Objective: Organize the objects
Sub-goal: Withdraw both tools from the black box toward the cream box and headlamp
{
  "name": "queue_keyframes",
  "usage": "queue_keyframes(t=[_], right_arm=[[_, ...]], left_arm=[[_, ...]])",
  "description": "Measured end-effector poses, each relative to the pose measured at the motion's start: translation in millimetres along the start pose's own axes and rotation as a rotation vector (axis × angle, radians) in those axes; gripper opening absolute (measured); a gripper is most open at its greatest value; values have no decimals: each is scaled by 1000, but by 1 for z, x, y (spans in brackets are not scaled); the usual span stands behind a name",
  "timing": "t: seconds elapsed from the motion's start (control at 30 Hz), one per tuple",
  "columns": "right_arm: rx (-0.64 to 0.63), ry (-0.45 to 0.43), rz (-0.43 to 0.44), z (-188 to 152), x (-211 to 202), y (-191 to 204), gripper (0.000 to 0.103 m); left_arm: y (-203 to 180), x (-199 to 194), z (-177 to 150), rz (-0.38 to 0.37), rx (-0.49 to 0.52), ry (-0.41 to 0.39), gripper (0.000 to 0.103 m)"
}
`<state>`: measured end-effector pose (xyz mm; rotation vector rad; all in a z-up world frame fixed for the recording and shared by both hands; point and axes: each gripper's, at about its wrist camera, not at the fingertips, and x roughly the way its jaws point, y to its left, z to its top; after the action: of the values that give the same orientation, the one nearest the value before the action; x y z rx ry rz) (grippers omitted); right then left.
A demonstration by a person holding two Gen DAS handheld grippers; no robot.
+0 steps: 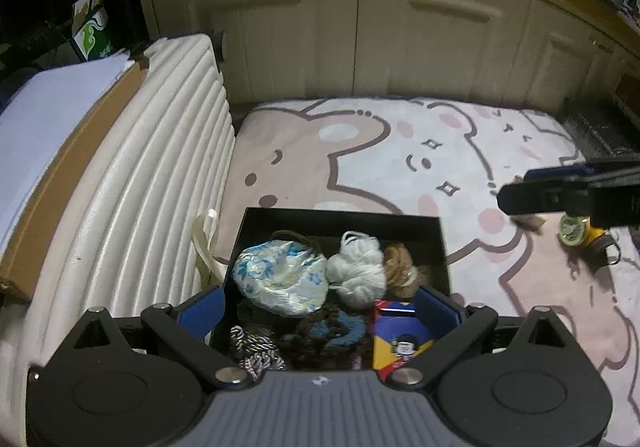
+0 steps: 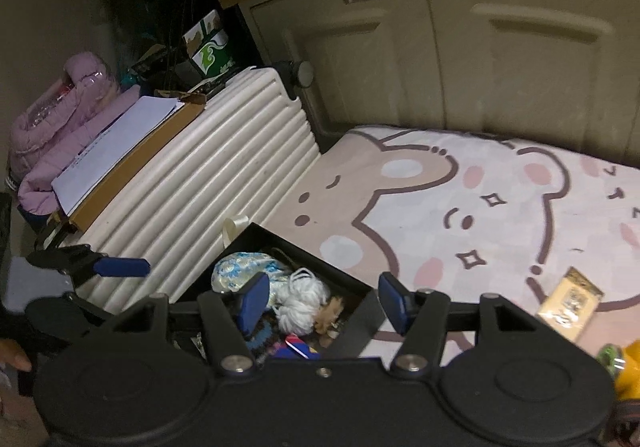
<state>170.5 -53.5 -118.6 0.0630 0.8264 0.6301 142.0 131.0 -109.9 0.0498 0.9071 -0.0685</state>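
A black open box [image 1: 340,218] sits on the bear-print rug, holding a blue floral pouch [image 1: 280,277], a white yarn ball [image 1: 356,267], a brown tuft [image 1: 400,265], a striped cord [image 1: 256,347], dark knitwear and a colourful card box [image 1: 400,343]. My left gripper [image 1: 318,311] is open and empty, hovering over the box's near side. My right gripper [image 2: 324,303] is open and empty above the box's [image 2: 360,311] right corner; it also shows in the left wrist view [image 1: 520,195]. A yellow tape roll [image 1: 584,235] and a gold packet [image 2: 568,303] lie on the rug to the right.
A cream ribbed suitcase [image 1: 152,187] lies along the box's left side, with a cardboard box and white papers [image 2: 112,155] on it. Cream cabinets [image 1: 360,31] stand behind the rug [image 1: 400,151]. Pink padded clothing [image 2: 60,115] lies at the far left.
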Motion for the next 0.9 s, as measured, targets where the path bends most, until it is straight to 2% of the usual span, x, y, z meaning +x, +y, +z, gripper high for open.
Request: queue_keyframes(t=[0.5,0.9], right_arm=[[-4,-59,-94,-20,-75,-8,66],[-19,-42,-127,-46,-120,-6,89]], left_arm=[[-28,-61,-7,0,-30,-76,103],[-51,-98,-23,22,-39,-110,103]])
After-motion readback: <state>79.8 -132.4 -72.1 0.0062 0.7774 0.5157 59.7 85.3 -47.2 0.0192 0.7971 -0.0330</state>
